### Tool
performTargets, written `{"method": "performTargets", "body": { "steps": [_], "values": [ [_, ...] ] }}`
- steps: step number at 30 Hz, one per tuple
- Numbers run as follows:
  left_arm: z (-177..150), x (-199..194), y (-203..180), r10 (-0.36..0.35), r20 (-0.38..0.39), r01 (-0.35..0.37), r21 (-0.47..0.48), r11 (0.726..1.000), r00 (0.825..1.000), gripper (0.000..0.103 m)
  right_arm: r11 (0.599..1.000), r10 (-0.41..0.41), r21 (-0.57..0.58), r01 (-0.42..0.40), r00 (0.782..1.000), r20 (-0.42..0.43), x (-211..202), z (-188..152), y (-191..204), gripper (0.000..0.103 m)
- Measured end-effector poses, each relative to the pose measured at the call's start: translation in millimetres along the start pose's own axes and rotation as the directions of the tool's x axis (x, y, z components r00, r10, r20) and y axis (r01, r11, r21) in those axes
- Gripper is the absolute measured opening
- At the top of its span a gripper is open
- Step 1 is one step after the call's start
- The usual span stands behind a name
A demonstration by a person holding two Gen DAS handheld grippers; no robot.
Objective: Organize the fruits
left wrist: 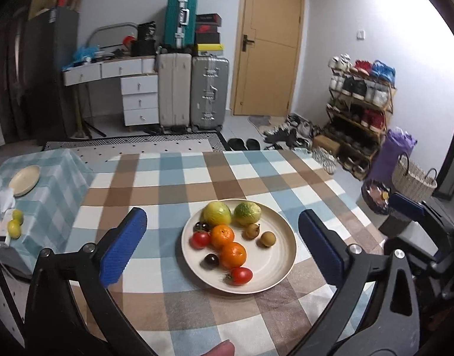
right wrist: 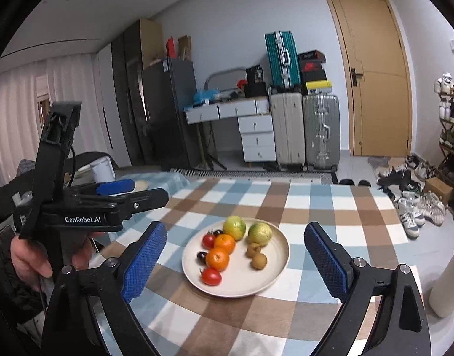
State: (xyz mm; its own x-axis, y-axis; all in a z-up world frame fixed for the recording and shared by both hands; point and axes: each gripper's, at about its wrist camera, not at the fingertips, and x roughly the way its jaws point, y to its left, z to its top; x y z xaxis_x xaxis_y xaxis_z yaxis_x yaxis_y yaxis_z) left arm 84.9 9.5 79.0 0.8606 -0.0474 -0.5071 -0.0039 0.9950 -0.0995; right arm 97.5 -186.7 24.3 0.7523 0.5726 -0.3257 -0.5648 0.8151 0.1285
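A cream plate (left wrist: 274, 276) (right wrist: 274, 267) sits on the checked tablecloth and holds two yellow-green lemons (left wrist: 217, 214) (right wrist: 234, 227), two oranges (left wrist: 233, 255) (right wrist: 217, 259), two red tomatoes (left wrist: 240, 276) (right wrist: 211, 276), two dark cherry tomatoes (left wrist: 211, 260) and two small brown fruits (left wrist: 267, 238) (right wrist: 259, 261). My left gripper (left wrist: 222, 244) is open and empty, held above the table in front of the plate. My right gripper (right wrist: 236, 262) is open and empty, also facing the plate. The left gripper's body (right wrist: 87, 204) shows at the left of the right wrist view.
A lower side table (left wrist: 49, 184) at the left carries an empty cream plate (left wrist: 24, 180) and two small yellow-green fruits (left wrist: 15, 225). Suitcases (left wrist: 194, 92), a drawer desk, a door and a shoe rack (left wrist: 360, 109) stand beyond. A woven basket (left wrist: 413, 178) sits on the floor at right.
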Motion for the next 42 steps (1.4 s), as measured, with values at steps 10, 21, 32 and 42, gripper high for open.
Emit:
{"method": "performTargets", "body": {
  "steps": [10,21,32,42],
  "values": [
    [-19.1,-55.9,6.2,0.126,0.138,-0.122,-0.035,0.992,0.982,0.102,0.999,-0.044,-0.009,0.045,0.992,0.116,-36.7,3.5,30.7,0.103],
    [-55.0,-94.2,23.2,0.135,0.204,-0.119,-0.090,0.989,0.970,0.102,0.994,-0.102,-0.009,0.105,0.978,0.184,-57.3,-7.1,47.8,0.103],
    [-84.2,-93.6,27.3,0.158,0.230,-0.145,-0.075,0.987,0.960,0.102,0.980,-0.178,-0.038,0.193,0.952,0.250,-67.1,-30.5,53.1,0.103],
    [-108.2,-67.7,22.3,0.164,0.238,-0.163,-0.023,0.986,0.957,0.102,0.977,-0.205,-0.021,0.214,0.956,0.208,-49.0,-54.7,35.2,0.103]
  ]
}}
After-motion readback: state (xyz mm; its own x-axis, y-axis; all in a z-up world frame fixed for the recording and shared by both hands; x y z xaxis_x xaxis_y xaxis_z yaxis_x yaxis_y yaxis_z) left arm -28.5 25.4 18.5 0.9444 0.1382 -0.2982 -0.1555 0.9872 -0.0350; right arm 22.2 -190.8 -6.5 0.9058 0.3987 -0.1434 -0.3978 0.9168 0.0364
